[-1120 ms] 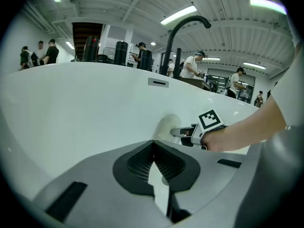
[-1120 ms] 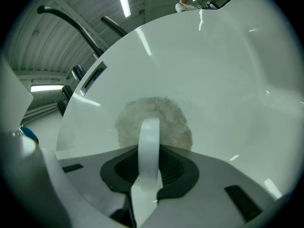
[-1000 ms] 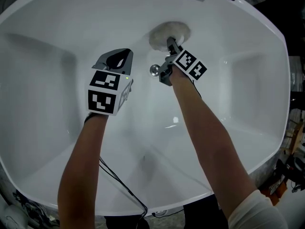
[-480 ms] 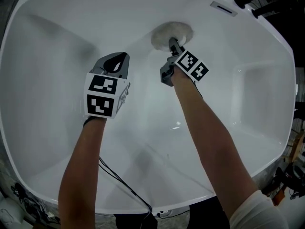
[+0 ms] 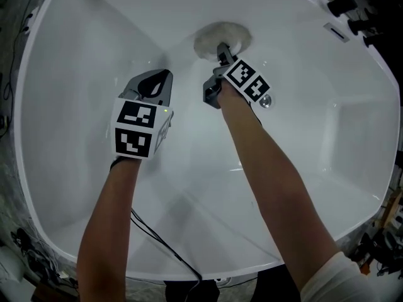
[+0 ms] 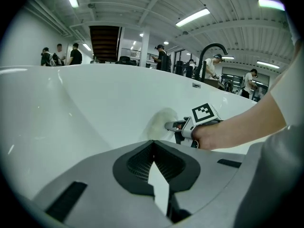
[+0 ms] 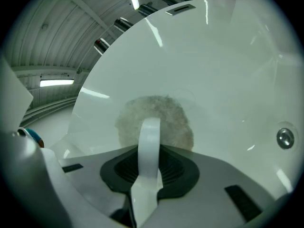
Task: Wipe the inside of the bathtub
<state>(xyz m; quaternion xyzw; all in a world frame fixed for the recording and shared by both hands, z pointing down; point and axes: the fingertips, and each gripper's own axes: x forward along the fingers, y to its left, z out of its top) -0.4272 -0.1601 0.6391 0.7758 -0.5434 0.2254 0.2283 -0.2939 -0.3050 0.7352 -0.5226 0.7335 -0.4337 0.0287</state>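
Note:
The white bathtub (image 5: pixel 75 74) fills the head view. A round, fuzzy white wiping pad (image 5: pixel 221 36) is pressed flat against the tub's far inner wall. My right gripper (image 5: pixel 221 49) is shut on the pad's white handle strap (image 7: pixel 149 144), and the pad (image 7: pixel 154 120) spreads out just beyond the jaws. My left gripper (image 5: pixel 157 78) hovers over the tub floor to the left of the right one, jaws shut with nothing between them. From the left gripper (image 6: pixel 153 148) view, the right gripper (image 6: pixel 176 126) and pad (image 6: pixel 159 121) show ahead on the wall.
The chrome drain (image 5: pixel 266 100) lies just right of my right hand, also seen as the drain (image 7: pixel 285 137). An overflow plate (image 5: pixel 337 31) and dark faucet knobs (image 5: pixel 343 4) sit at the tub's far right rim. A black cable (image 5: pixel 160 241) runs from my left arm over the near rim.
The right gripper has slid the pad leftward along the far wall; the drain, earlier left of that hand, now lies to its right. The left gripper stays shut and hovering.

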